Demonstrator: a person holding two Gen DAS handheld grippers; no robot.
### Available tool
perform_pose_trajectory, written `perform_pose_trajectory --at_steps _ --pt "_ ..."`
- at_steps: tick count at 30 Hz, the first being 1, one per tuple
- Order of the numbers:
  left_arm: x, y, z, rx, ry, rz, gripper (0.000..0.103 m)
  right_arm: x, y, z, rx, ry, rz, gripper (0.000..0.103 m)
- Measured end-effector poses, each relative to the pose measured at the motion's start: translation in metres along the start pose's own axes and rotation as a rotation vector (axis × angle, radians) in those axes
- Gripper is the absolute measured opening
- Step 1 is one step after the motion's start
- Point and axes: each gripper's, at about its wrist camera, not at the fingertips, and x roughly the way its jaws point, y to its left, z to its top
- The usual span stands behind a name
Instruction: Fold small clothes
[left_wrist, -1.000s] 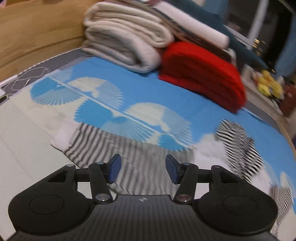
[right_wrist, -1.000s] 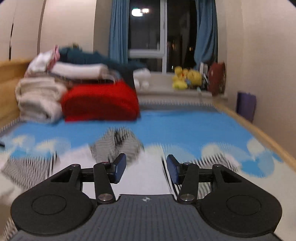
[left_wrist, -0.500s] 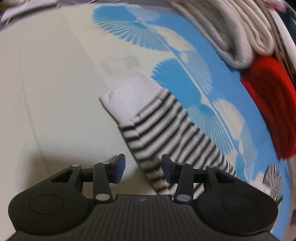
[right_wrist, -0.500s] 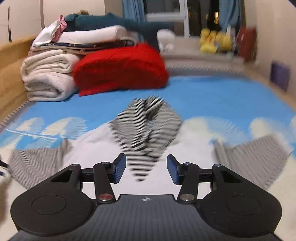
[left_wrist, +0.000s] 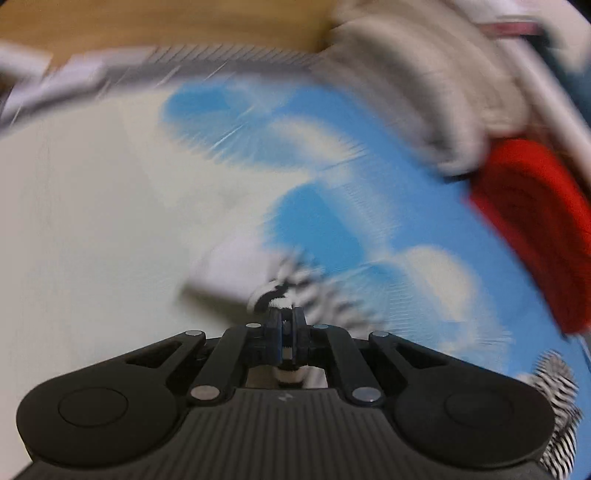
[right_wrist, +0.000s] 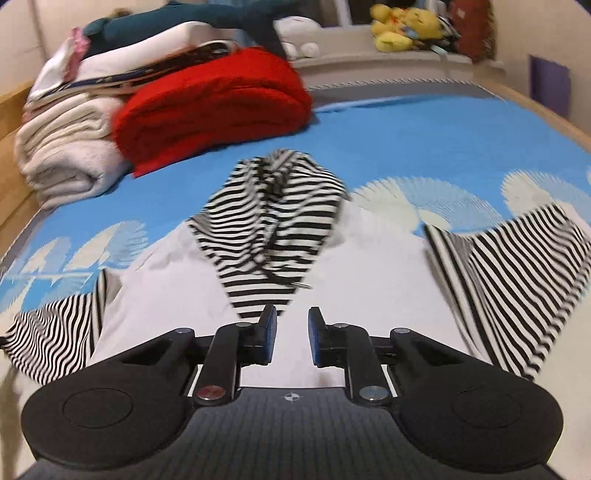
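The bed (right_wrist: 424, 122), under its blue-and-cream fan-print cover, takes up the whole scene, with a red folded blanket (right_wrist: 210, 107) and cream folded ones (right_wrist: 62, 147) stacked at the far left. Spread flat across the near part lies the small hooded top (right_wrist: 173, 280): white body in the middle, striped hood (right_wrist: 273, 214) flopped onto the chest, one striped sleeve (right_wrist: 517, 269) out to the right and the other (right_wrist: 55, 332) to the left.

It looks light, thin and limp, the sort of knit that sags from wherever it is pinched and drags the rest along, so I'd take it at seams and cuffs rather than mid-panel.

The left gripper (left_wrist: 285, 325) has done that: its jaws are clamped tight on the striped left sleeve, near the white cuff (left_wrist: 225, 269), cloth bunched between the pads; that view is badly blurred. The right gripper (right_wrist: 291, 336) hangs over the white chest just short of the hood's tip, its jaws closing, a gap between them and nothing visibly caught yet.
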Motion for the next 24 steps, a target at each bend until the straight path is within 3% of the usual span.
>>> perform_pose_trajectory --at_steps 3,6,9,11,12,13,15,17,20,24 --pt "-0.053 -0.064 -0.026 0.150 -0.072 -0.191 0.004 -0.005 -0.015 0.000 0.075 0.012 -0.013 0.019" --pt "-0.102 -0.126 -0.081 0.300 -0.041 -0.433 0.004 -0.013 -0.027 -0.005 0.137 0.017 -0.019 0.020" --pt "-0.131 -0.177 -0.148 0.422 0.137 -0.694 0.006 -0.018 -0.035 -0.011 0.201 0.028 -0.032 0.020" --pt "-0.131 -0.205 -0.186 0.513 0.343 -0.805 0.025 -0.019 -0.041 -0.015 0.252 0.036 -0.045 0.021" --pt "-0.130 -0.210 -0.197 0.530 0.381 -0.797 0.033 -0.018 -0.043 -0.017 0.277 0.043 -0.051 0.022" --pt "-0.129 -0.210 -0.203 0.535 0.386 -0.766 0.034 -0.017 -0.046 -0.021 0.300 0.053 -0.057 0.027" --pt "-0.121 -0.206 -0.198 0.523 0.377 -0.684 0.034 -0.013 -0.053 -0.027 0.358 0.082 -0.067 0.031" --pt "-0.111 -0.194 -0.186 0.502 0.317 -0.603 0.034 -0.008 -0.059 -0.032 0.406 0.112 -0.071 0.031" --pt "-0.093 -0.189 -0.170 0.540 0.263 -0.427 0.035 0.005 -0.065 -0.040 0.476 0.168 -0.053 0.034" --pt "-0.070 -0.183 -0.147 0.515 0.270 -0.326 0.034 0.028 -0.071 -0.048 0.588 0.243 -0.053 0.036"
